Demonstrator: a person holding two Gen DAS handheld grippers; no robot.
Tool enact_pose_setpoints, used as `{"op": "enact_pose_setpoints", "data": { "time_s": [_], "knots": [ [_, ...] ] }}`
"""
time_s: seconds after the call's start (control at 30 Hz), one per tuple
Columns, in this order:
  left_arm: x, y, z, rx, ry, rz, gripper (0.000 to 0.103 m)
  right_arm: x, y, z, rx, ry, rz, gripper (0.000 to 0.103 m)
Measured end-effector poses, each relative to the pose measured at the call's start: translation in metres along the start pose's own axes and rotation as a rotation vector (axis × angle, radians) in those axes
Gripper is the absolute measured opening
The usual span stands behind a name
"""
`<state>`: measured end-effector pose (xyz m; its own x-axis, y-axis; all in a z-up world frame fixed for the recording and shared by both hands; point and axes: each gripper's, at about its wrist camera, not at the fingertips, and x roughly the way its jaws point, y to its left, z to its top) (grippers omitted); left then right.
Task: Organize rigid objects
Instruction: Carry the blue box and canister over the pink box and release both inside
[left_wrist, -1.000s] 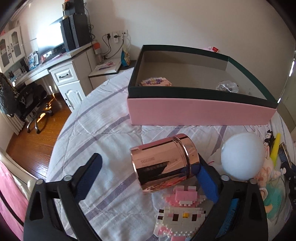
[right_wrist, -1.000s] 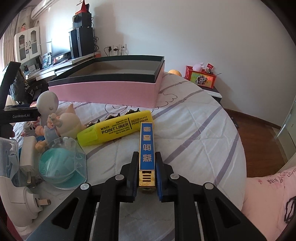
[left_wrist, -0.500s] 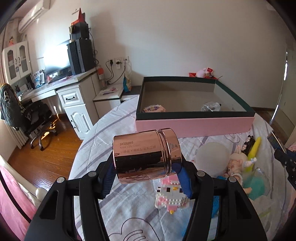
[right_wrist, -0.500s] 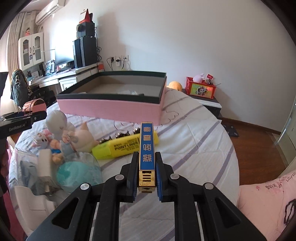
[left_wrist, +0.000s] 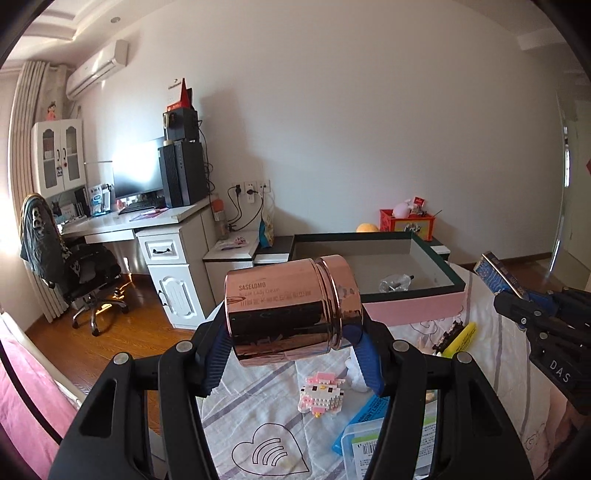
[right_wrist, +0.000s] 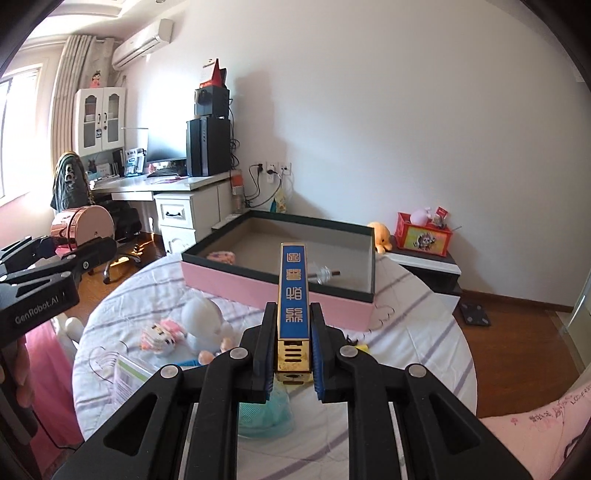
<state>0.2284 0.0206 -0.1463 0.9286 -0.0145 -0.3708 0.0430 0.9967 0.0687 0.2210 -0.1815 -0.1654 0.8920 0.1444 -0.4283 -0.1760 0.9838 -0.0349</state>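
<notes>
A shiny rose-gold jar (left_wrist: 291, 306) lies on its side, lifted above the bed, with my left gripper (left_wrist: 290, 334) shut on its two ends. In the right wrist view the jar (right_wrist: 83, 225) and left gripper (right_wrist: 74, 251) show at the far left. My right gripper (right_wrist: 293, 314) is shut on a slim blue and gold bar (right_wrist: 293, 291), held in the air and pointing toward the pink box (right_wrist: 258, 291). In the left wrist view the bar (left_wrist: 495, 271) sits at the right edge. The dark-rimmed pink box (left_wrist: 413, 310) holds a clear glass piece (left_wrist: 395, 283) and a small patterned item (right_wrist: 221, 257).
On the striped bedspread lie a pink block kitten (left_wrist: 321, 393), a yellow highlighter (left_wrist: 460, 339), a white round-headed doll (right_wrist: 201, 321), a teal item (right_wrist: 264, 410) and a plastic case (left_wrist: 364, 435). A white desk (left_wrist: 166, 236) and office chair (left_wrist: 85, 280) stand at the left, beyond the bed.
My left gripper closed on the jar and lifted it off the bed. The right gripper rose with the bar. Both views now tilt up toward the box and the wall.
</notes>
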Motion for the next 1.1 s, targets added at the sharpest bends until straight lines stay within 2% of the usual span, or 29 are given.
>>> {"op": "enact_pose_setpoints", "data": {
  "time_s": [0.27, 0.37, 0.43, 0.5, 0.57, 0.7, 0.8, 0.9, 1.0, 1.1],
  "knots": [
    [0.021, -0.003, 0.024, 0.028, -0.01, -0.023, 0.06, 0.023, 0.004, 0.022, -0.031, -0.01, 0.008, 0.016],
    [0.045, -0.009, 0.04, 0.058, 0.0, -0.062, 0.06, 0.046, -0.001, 0.035, -0.042, 0.007, 0.014, 0.016],
    [0.068, -0.012, 0.051, 0.069, 0.041, -0.1, 0.06, 0.064, -0.003, 0.045, -0.052, 0.017, 0.023, 0.016],
    [0.094, -0.017, 0.06, 0.07, 0.067, -0.145, 0.06, 0.083, -0.006, 0.053, -0.055, 0.048, 0.035, 0.016],
    [0.121, -0.027, 0.067, 0.108, 0.097, -0.131, 0.06, 0.108, -0.01, 0.065, -0.054, 0.069, 0.061, 0.016],
    [0.178, -0.045, 0.072, 0.138, 0.186, -0.174, 0.06, 0.162, -0.01, 0.075, -0.03, 0.159, 0.131, 0.016],
    [0.216, -0.047, 0.068, 0.143, 0.257, -0.149, 0.06, 0.201, -0.01, 0.074, -0.027, 0.232, 0.143, 0.016],
    [0.238, -0.049, 0.061, 0.137, 0.304, -0.161, 0.06, 0.23, -0.017, 0.066, 0.03, 0.299, 0.199, 0.016],
    [0.253, -0.051, 0.05, 0.135, 0.347, -0.154, 0.06, 0.249, -0.017, 0.055, 0.028, 0.351, 0.195, 0.016],
    [0.247, -0.051, 0.047, 0.138, 0.33, -0.159, 0.061, 0.256, -0.015, 0.047, 0.034, 0.37, 0.192, 0.016]
  ]
}}
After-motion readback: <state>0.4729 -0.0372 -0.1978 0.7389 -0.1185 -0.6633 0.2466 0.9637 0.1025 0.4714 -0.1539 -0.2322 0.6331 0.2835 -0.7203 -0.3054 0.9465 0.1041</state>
